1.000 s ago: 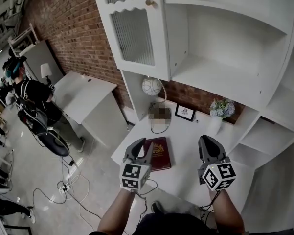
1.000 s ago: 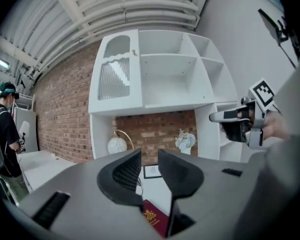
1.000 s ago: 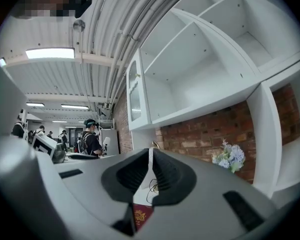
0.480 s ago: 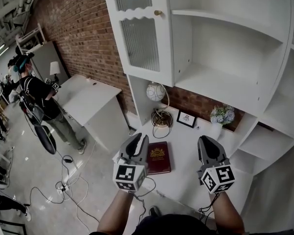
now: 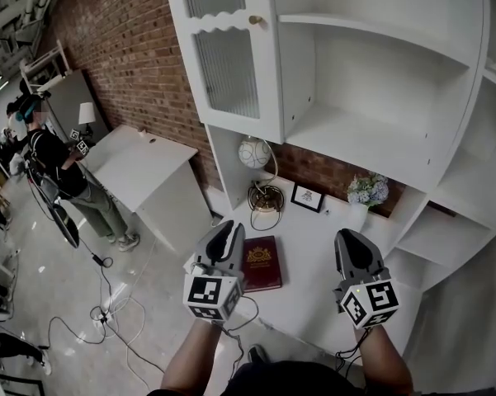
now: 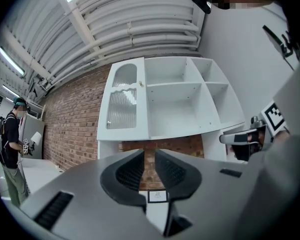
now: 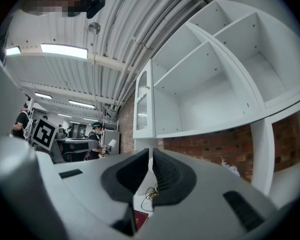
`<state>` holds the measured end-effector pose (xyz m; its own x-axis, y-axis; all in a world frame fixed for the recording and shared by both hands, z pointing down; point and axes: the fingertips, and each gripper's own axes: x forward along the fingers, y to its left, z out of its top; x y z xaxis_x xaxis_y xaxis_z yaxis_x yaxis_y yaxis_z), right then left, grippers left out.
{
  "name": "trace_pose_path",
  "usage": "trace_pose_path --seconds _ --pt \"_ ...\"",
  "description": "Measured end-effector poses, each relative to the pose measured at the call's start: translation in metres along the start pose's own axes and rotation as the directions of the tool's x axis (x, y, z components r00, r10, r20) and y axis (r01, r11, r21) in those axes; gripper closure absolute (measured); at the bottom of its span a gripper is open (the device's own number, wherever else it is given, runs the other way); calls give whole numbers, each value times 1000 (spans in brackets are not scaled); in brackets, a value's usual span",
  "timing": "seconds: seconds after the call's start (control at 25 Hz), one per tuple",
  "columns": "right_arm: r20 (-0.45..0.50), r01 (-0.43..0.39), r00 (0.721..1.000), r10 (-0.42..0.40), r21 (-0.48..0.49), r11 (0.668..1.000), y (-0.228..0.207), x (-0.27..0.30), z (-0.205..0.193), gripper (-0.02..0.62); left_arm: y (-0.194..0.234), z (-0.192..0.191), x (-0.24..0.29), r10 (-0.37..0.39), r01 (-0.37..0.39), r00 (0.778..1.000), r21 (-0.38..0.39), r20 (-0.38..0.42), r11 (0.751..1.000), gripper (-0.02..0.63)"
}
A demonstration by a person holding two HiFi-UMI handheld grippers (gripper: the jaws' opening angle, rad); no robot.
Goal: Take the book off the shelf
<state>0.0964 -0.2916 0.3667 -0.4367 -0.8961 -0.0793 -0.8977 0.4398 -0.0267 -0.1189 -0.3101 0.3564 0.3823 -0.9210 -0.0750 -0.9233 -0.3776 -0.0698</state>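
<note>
Maroon book point(image 5: 262, 263) clear only in head view; left hand-held gripper point(image 5: 229, 228), right hand-held gripper point(image 5: 349, 237) closed, empty.

We see the book point(image 5: 262, 264) lying flat and closed on the white desk point(image 5: 314, 250), cover up, dark red with a gold emblem. It lies near the desk's left front edge, below the empty-looking white shelves point(image 5: 371, 130).

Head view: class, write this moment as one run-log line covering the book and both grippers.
book: flat on desk, not on shelf | left gripper: shut, empty, near book | right gripper: shut, empty
</note>
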Motion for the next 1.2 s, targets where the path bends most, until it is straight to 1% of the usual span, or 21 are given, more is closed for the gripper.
trace_pose_path --seconds 0.36,0.6,1.0,1.2 --pt "-8 -7 1000 7 3 1000 -2 -4 -2 572 -3 -2 -3 7 -7 1000 -13 -6 1000 543" --pt "-14 -15 1000 16 8 1000 -2 -4 -6 572 -4 -6 -8 16 -17 1000 -36 -11 999 543" --pt "-6 -15 1000 15 20 1000 -2 -8 -4 572 -8 -3 -13 12 -12 1000 -44 -1 999 543" --pt "-3 -20 1000 20 23 1000 -3 -10 -4 574 -10 -3 -13 10 -10 1000 -35 -1 999 543"
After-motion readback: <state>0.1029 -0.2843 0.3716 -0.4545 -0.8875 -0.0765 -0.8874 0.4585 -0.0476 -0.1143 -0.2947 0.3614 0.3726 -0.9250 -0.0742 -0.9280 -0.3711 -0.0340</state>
